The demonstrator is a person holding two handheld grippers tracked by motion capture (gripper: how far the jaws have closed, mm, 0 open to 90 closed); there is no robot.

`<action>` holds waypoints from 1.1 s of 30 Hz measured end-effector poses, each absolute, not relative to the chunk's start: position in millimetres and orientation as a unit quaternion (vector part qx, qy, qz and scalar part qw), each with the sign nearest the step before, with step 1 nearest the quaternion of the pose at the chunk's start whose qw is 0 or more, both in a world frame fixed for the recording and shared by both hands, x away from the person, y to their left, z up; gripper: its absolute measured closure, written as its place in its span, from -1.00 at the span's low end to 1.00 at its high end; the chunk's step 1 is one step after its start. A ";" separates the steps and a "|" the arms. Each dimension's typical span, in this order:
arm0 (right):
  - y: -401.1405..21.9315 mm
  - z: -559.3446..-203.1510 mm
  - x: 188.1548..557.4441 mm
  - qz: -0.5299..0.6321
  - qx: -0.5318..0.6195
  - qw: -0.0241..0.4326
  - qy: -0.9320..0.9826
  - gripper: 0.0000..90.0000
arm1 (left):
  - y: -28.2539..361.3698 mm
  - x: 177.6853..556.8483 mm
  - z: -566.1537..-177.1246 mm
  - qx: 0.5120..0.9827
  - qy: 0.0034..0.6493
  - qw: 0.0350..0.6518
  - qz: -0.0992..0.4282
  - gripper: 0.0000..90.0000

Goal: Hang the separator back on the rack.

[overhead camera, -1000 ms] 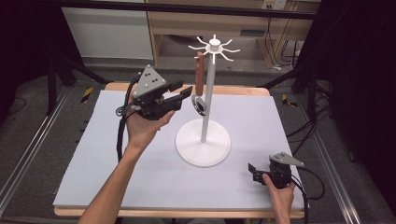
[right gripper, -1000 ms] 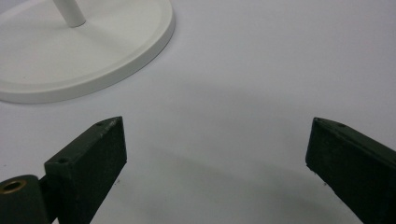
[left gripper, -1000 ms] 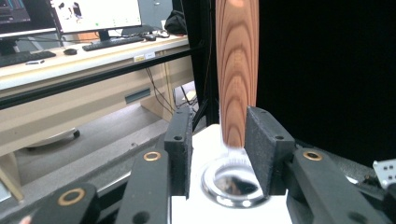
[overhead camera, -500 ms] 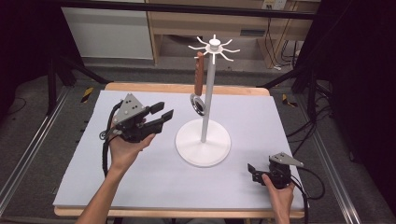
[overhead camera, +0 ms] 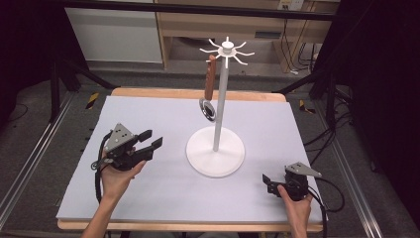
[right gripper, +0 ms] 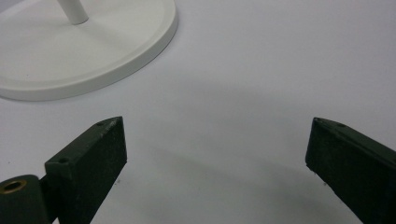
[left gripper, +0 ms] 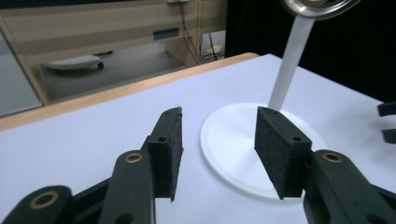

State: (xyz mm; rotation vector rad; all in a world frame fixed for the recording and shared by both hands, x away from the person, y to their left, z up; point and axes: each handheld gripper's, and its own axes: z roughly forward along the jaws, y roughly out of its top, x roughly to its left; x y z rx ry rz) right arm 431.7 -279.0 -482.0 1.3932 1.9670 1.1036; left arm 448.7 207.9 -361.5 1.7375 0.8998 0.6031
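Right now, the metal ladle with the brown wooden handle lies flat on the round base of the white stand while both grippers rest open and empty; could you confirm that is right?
Not quite: the metal ladle with the brown wooden handle hangs from a hook at the top of the white stand, clear of the round base, as the high view shows. The rest holds: the left gripper and right gripper are both open and empty.

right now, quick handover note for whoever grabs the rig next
Left gripper: open, empty, held above the mat left of the stand, fingers aimed at its base.
Right gripper: open, empty, low at the mat's near right.
Spoon: hanging from a hook on the stand's top, wooden handle up, bowl down.
Done: spoon hung. Left: nothing visible.
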 end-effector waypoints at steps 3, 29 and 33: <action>-279.2 -481.9 431.3 0.404 0.510 0.243 0.720 -0.87 | 215.9 447.9 -374.5 0.725 0.389 0.511 0.250 0.10; -280.3 -482.2 430.6 0.387 0.510 0.252 0.725 -0.88 | 284.9 437.2 -455.4 0.725 0.483 0.417 0.259 -0.17; -280.2 -481.7 429.9 0.385 0.513 0.249 0.726 -0.88 | 289.6 437.9 -461.5 0.726 0.490 0.407 0.260 -0.18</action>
